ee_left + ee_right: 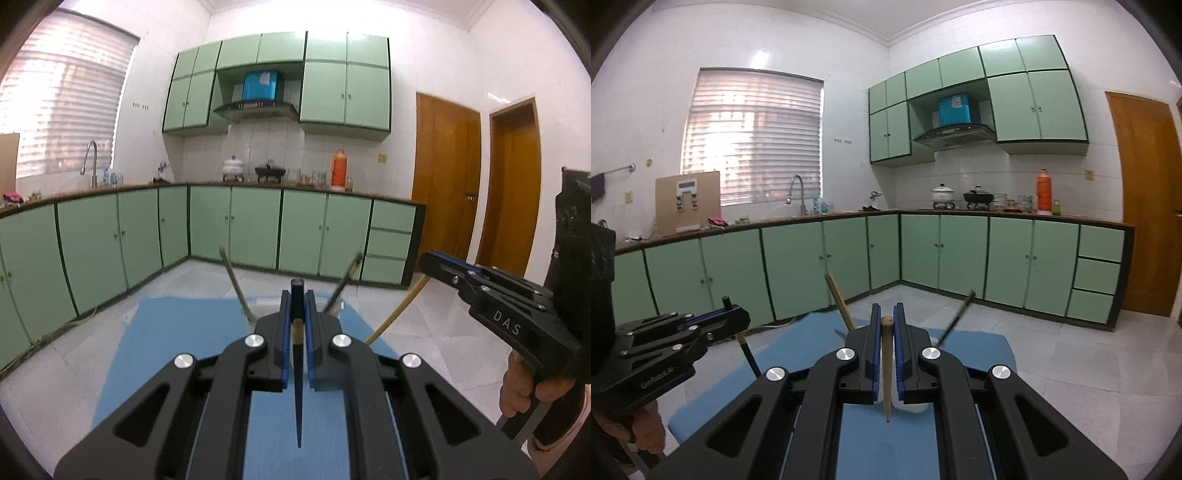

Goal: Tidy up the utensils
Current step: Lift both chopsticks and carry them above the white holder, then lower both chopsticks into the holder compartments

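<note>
Both tools are clenched, each on one chopstick: the left tool [297,295] pinches a dark chopstick [298,398] just below its squared black top, the stick running back toward the camera and thinning to a sharp point, while the right tool [886,314] pinches a pale wooden chopstick [886,376] with a rounded, cork-coloured top and a narrower tip. Each stick sits upright between the blue pads [309,332] and is lifted clear of the blue mat [177,350] that covers the surface below. Just past the tools, toward the far edge of the mat, two more sticks lean apart in a V, a tan one [839,301] on the left and a darker one [955,317] on the right; their lower ends are hidden behind the tools, so whether a holder carries them cannot be told. Something white [911,406] shows under the right tool, too hidden to name. My reading is that this is the carrying step, with both chopsticks already gripped and not yet placed. Next, each thin tip would need lining up over wherever the leaning sticks stand, then lowering before letting go; sticks so slender could swivel in the pads or knock the leaning ones. Beyond lie a pale tiled floor [1071,369] and green cabinets [255,225].
</note>
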Tool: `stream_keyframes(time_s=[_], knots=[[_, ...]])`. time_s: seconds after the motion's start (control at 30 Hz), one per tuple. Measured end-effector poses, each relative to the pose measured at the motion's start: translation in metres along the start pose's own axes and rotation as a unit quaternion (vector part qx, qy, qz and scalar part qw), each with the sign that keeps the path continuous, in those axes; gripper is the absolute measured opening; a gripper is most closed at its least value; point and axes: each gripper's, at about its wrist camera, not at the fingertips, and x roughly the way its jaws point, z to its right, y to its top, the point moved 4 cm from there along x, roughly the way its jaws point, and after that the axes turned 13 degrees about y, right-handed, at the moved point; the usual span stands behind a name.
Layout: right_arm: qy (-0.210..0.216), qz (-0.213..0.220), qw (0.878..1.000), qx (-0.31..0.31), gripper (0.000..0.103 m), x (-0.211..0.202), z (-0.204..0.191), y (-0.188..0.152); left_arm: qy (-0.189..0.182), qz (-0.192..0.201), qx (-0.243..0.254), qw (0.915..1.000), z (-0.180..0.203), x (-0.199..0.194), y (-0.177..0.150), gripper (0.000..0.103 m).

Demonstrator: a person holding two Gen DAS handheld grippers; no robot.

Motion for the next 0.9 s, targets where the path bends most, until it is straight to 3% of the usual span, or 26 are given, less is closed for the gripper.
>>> stream_keyframes(time_s=[0.33, 0.5, 0.67, 0.9], knots=[[0.007, 0.015, 1.000, -0.009, 0.007, 0.025, 0.016, 0.084, 0.007, 0.088, -0.010, 0.9960, 0.010, 0.024, 0.088, 0.006], [-0.013, -0.012, 1.000, -0.005, 0.007, 0.059, 0.038, 0.096, 0.019, 0.119, -0.027, 0.9923, 0.018, 0.065, 0.112, 0.006], [-0.017, -0.043, 0.999, 0.016, 0.007, 0.094, 0.059, 0.081, 0.034, 0.109, -0.035, 0.9928, 0.024, 0.118, 0.109, 0.006], [-0.017, -0.070, 0.996, 0.044, 0.007, 0.128, 0.083, 0.047, 0.044, 0.065, -0.033, 0.9964, 0.023, 0.178, 0.070, 0.006]])
